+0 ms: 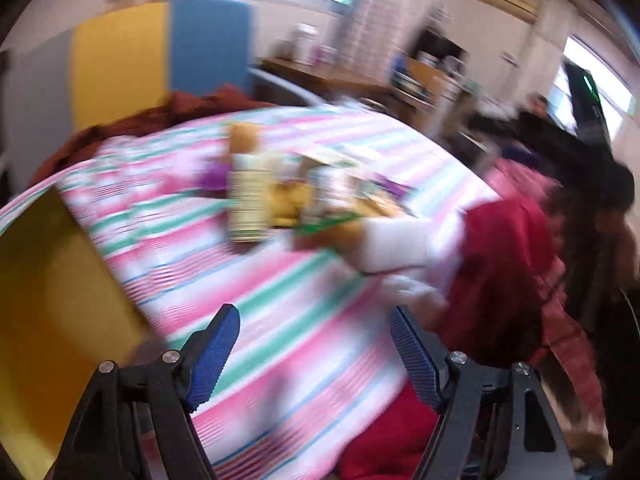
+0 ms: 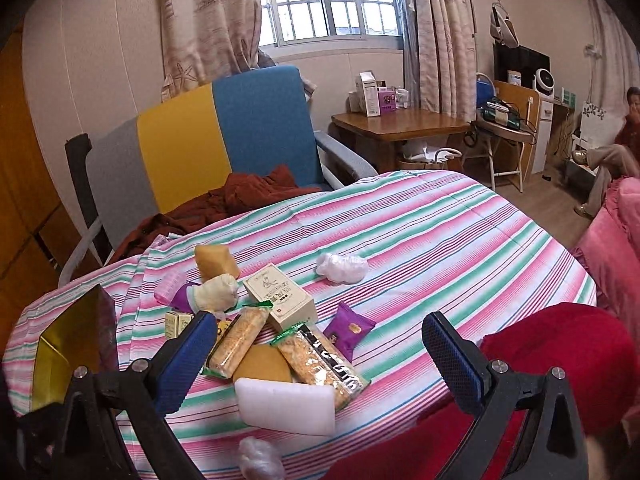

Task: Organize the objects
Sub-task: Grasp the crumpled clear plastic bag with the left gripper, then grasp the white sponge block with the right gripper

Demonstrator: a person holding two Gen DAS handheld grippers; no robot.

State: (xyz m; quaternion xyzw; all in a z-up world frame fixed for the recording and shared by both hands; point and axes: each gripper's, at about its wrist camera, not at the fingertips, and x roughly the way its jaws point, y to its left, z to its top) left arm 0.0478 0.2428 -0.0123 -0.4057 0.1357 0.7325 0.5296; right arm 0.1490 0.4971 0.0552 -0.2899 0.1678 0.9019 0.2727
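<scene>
Both grippers, left gripper [image 1: 315,354] and right gripper [image 2: 320,360], hang spread wide with nothing between their fingers; snack packets [image 2: 312,360] and white block [image 2: 285,406] sit lower-center on the striped cloth [image 2: 440,240], gold box [image 2: 64,352] lower left.

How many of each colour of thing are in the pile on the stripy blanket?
Purple things: 2
Yellow sponges: 2
Clear-wrapped cracker packs: 2
Cream boxes: 2
White foam block: 1
Total: 9
</scene>
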